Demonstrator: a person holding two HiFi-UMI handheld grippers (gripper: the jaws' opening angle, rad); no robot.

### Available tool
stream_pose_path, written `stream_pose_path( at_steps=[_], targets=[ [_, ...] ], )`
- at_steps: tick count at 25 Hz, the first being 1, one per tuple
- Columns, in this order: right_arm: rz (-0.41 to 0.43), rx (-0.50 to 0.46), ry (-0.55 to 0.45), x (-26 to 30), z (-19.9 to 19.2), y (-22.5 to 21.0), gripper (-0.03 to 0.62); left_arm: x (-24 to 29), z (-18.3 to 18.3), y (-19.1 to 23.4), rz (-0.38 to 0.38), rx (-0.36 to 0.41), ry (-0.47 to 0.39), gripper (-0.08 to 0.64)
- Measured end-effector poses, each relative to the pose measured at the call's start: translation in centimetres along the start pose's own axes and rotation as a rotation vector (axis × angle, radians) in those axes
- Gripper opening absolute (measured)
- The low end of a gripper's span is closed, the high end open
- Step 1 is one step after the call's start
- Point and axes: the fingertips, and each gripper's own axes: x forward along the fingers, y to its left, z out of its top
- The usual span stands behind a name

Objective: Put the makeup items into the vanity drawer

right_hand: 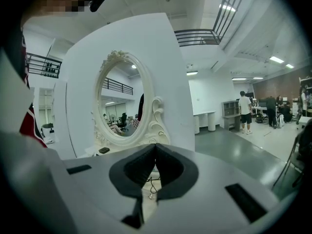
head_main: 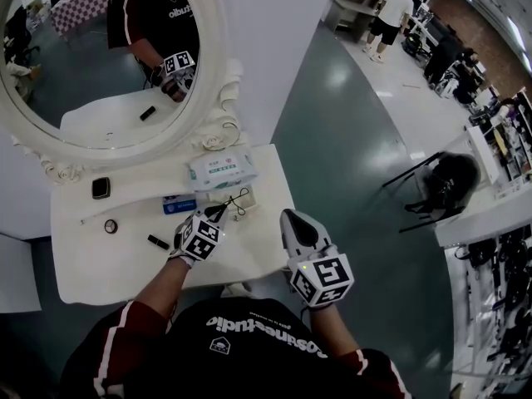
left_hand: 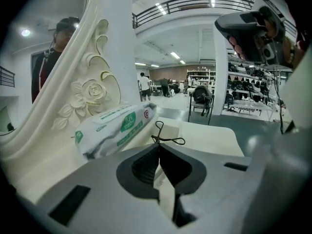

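Note:
A black eyelash curler [head_main: 239, 199] lies on the white vanity top [head_main: 108, 264], in front of a pack of wipes [head_main: 220, 171]. My left gripper [head_main: 219, 211] is shut, its tip right at the curler's near end. In the left gripper view the curler [left_hand: 165, 138] sits just past the closed tips of the gripper [left_hand: 159, 146], and nothing shows between the pads. My right gripper [head_main: 288, 216] is shut and empty at the table's right front corner. A black lipstick [head_main: 158, 241], a small round item [head_main: 110, 226], a blue item [head_main: 179, 206] and a black compact [head_main: 100, 188] lie to the left.
An oval mirror [head_main: 91, 65] in a carved white frame stands at the back of the table against a white wall. The wipes pack [left_hand: 114, 128] lies at the frame's foot. Grey-green floor runs to the right, with a black chair [head_main: 440, 185] and shelving beyond.

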Motion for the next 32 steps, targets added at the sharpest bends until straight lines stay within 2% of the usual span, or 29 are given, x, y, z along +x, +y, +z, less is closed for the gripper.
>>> stream_pose_path(
  at_steps=[7,9,12,22,32],
  targets=[
    [-0.002,0.008,0.001,-0.2,-0.1,-0.3,0.003,0.7,-0.8,0.4,0.030,-0.002,0.049,0.015],
    [-0.003,0.010,0.002,-0.2,-0.2,-0.4,0.003,0.7,-0.9,0.5,0.036,-0.008,0.050,0.039],
    [-0.003,0.010,0.003,-0.2,-0.2,-0.4,0.003,0.8,-0.8,0.6,0.033,-0.016,0.041,0.075],
    [0.012,0.005,-0.001,0.1,0.0,0.2,0.003,-0.1,-0.2,0.9,0.036,-0.039,0.006,0.077],
    [0.065,-0.038,-0.001,0.6,0.3,2.8,0.003,-2.7,-0.4,0.8,0.057,-0.122,-0.075,0.077]
  ],
)
